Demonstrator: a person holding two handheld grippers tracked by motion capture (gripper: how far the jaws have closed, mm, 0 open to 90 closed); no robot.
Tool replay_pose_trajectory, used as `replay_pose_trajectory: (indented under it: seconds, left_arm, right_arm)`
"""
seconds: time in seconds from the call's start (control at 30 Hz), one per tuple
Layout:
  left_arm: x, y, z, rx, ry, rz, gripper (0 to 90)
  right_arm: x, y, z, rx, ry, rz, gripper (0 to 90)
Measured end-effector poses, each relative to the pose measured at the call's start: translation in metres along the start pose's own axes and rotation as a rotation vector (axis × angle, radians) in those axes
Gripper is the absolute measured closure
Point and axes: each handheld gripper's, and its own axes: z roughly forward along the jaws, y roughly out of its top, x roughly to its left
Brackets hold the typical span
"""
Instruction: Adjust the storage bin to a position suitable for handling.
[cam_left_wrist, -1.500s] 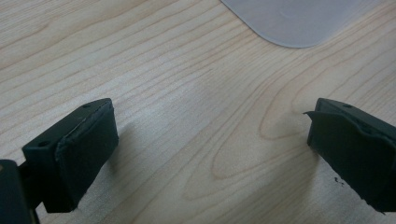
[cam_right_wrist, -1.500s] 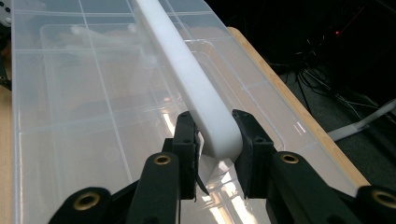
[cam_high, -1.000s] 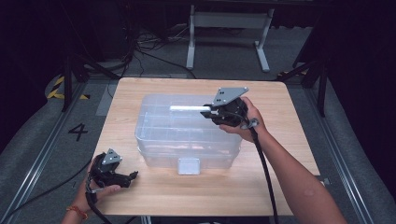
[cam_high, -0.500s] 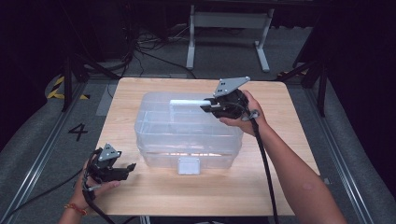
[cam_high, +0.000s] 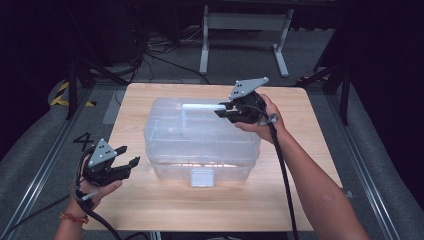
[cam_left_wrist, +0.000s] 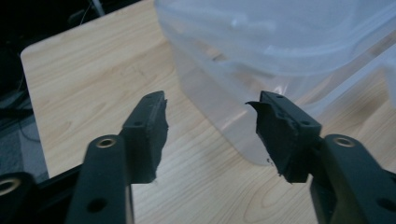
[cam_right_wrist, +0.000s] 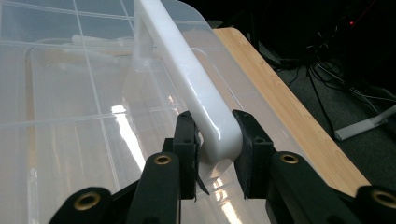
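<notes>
A clear plastic storage box (cam_high: 200, 145) with a white latch at its front stands in the middle of the wooden table (cam_high: 150, 200). Its white carrying handle (cam_high: 202, 106) is raised over the lid. My right gripper (cam_high: 220, 111) is shut on the end of that handle (cam_right_wrist: 173, 56), a pad on each side of the bar, above the lid (cam_right_wrist: 70, 93). My left gripper (cam_high: 129, 155) hovers over the table's front left, apart from the box. Its jaws have just been closing and stand partly open with nothing between them. In the left gripper view it (cam_left_wrist: 208, 105) faces the box's corner (cam_left_wrist: 280, 37).
Bare wood lies to the left and in front of the box (cam_left_wrist: 84, 79). Beyond the table, a metal stand (cam_high: 245, 22) and cables lie on the dark floor. A rail with a painted number runs along the floor at the left (cam_high: 82, 139).
My left gripper has risen off the table and its jaws have narrowed. The right gripper has stayed on the handle.
</notes>
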Motion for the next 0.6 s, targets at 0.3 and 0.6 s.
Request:
replay_pose_trajectory:
  seconds: [0.3,0.6]
  left_arm:
    - [-0.006,0.003,0.008,0.014,-0.059,0.010,59.7]
    - [-0.014,0.007,0.019,0.009,-0.109,0.046,74.1]
  right_arm:
    - [-0.003,0.004,0.000,0.008,-0.007,0.015,72.7]
    - [-0.005,0.006,0.001,0.012,-0.017,0.021,72.2]
